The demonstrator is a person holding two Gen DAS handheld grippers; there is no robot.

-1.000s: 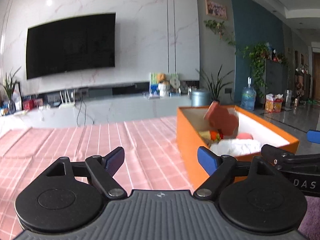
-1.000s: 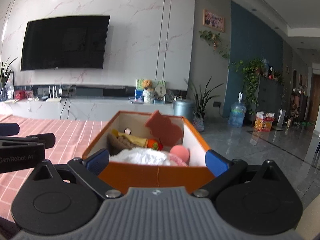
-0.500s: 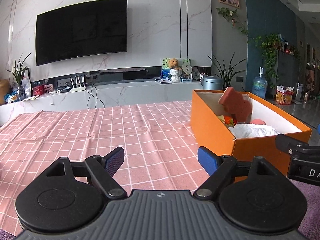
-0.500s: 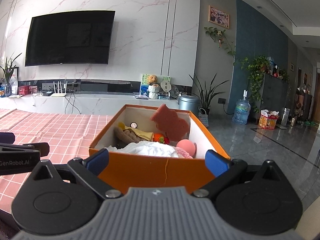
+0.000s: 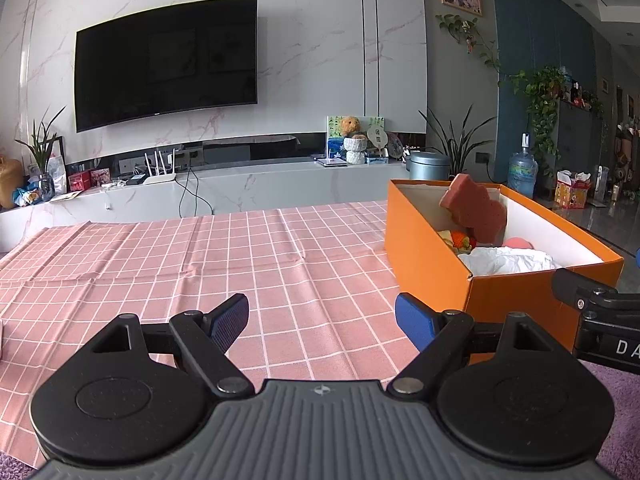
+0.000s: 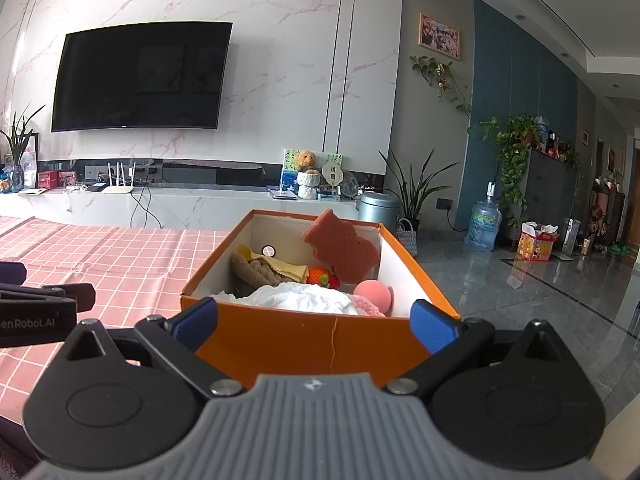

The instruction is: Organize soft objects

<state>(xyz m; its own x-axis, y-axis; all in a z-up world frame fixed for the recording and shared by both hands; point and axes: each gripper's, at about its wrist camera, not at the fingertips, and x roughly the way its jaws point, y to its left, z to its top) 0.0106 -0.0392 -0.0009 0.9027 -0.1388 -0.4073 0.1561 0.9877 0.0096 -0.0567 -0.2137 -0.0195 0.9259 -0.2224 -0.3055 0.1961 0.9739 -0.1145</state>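
Judging by the orange box [image 6: 320,340] already holding sponge [image 6: 340,250], white cloth [image 6: 304,300] and pink ball [image 6: 373,294] — and the checked tablecloth [image 5: 240,256] bare — sorting looks nearly done, with left gripper [image 5: 322,316] and right gripper [image 6: 314,322] both spread wide, carrying nothing.

- The left gripper [image 5: 322,318] pulls back and up from the orange box [image 5: 424,248], with more pink checked cloth [image 5: 240,256] showing ahead.
- The right gripper [image 6: 314,322] rises a bit, looking deeper into the box.
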